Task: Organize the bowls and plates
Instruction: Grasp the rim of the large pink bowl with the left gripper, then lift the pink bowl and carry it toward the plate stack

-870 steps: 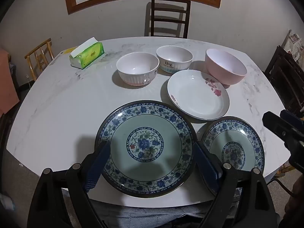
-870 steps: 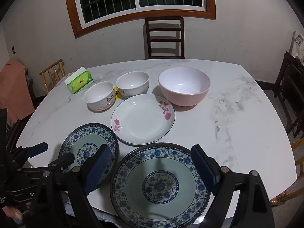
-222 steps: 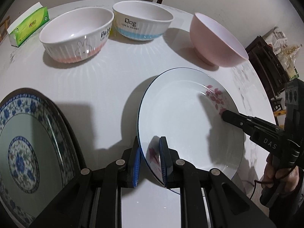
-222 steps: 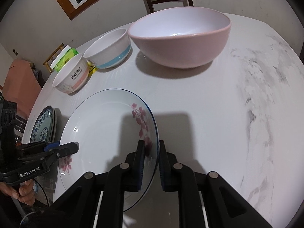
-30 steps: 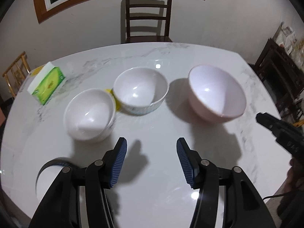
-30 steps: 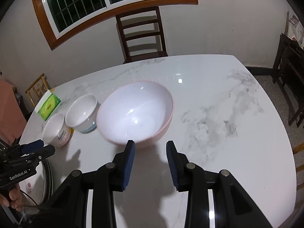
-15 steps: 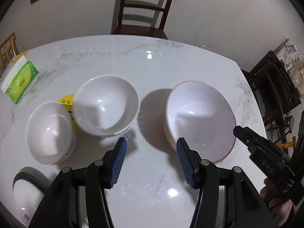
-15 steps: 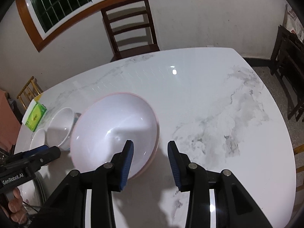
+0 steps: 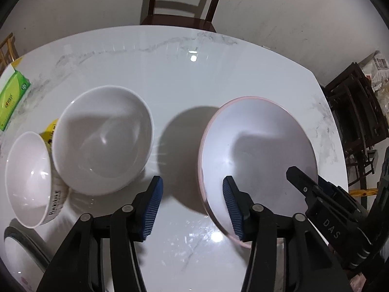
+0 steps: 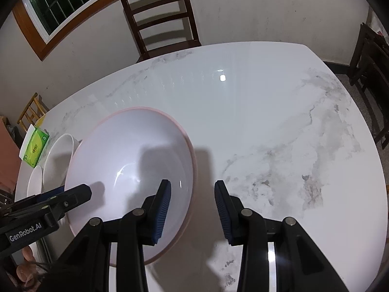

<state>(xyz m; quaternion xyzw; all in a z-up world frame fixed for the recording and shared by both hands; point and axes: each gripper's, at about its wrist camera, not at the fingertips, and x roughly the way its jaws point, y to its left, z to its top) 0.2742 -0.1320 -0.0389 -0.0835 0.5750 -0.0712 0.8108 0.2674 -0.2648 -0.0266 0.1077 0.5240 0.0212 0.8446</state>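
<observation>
**Both tools bracketing the pink bowl's rim**

Marble-veined white table point(image 9: 170, 77), glossy, one lamp glint; dark slatted chair point(image 9: 181, 2) against a plain wall behind it.

Pink bowl point(image 9: 257, 150): largest, smooth, thin rim, pale inside. It sits right of the others, apart from them.

Left tool point(image 9: 192, 204): jaws apart, just been closing, straddling the bowl's near-left rim, one ribbed blue pad inside and one outside. No pad pressing yet.

Right tool point(image 10: 192, 209): jaws apart, straddling the opposite rim the same way, not clamped.

Judgement: two-sided hold suits a wide, slippery bowl; likely to be carried as the base for nesting.

Plain white bowl point(image 9: 103, 138) and lettered white bowl point(image 9: 29, 180) touch each other, the lettered one ribbed outside. A yellow thing shows between them. Green tissue box point(image 9: 12, 97) at the far-left edge. Stacked plates point(image 9: 17, 250) peek in the near-left corner.
</observation>
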